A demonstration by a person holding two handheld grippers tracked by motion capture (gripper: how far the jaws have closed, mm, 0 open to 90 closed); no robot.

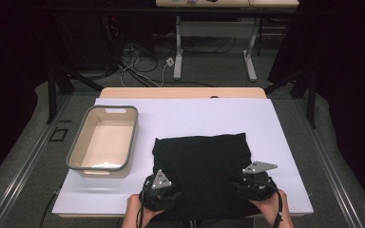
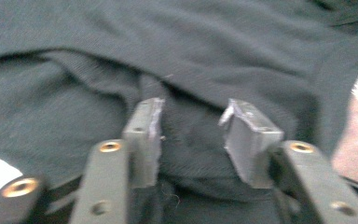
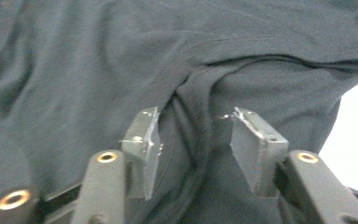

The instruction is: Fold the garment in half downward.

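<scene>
1. Black shirt (image 1: 202,173) lies spread on the table (image 1: 185,111), folded to a rough square, its near edge at the table's 6 o'clock rim. It sits right of centre on the white top.
2. My left gripper (image 1: 164,186) is at the shirt's 7 o'clock corner, held in my left hand (image 1: 135,211) coming in from the bottom of the high view.
3. My right gripper (image 1: 256,180) is at the shirt's 5 o'clock corner, my right hand (image 1: 273,209) behind it. The two grippers are well apart, one at each near corner.
4. Left gripper view: jaws stand partly apart, a bunched fold of cloth (image 2: 191,140) between the pads. The left pad touches the fold; the right pad shows a narrow gap to it. Not clamped as far as I can see. The frame is blurred.
5. Right gripper view: jaws partly apart here too, a raised ridge of cloth (image 3: 193,135) running up between them. The ridge lies nearer the left pad; there is clear space before the right pad. No grip.
6. Tub (image 1: 83,142), beige with a grey rim, stands at 9 o'clock of the shirt, just beside it but not touching. Nothing visible inside.
7. White table shows at the left edge of the left gripper view and the right edge of the right gripper view.
</scene>
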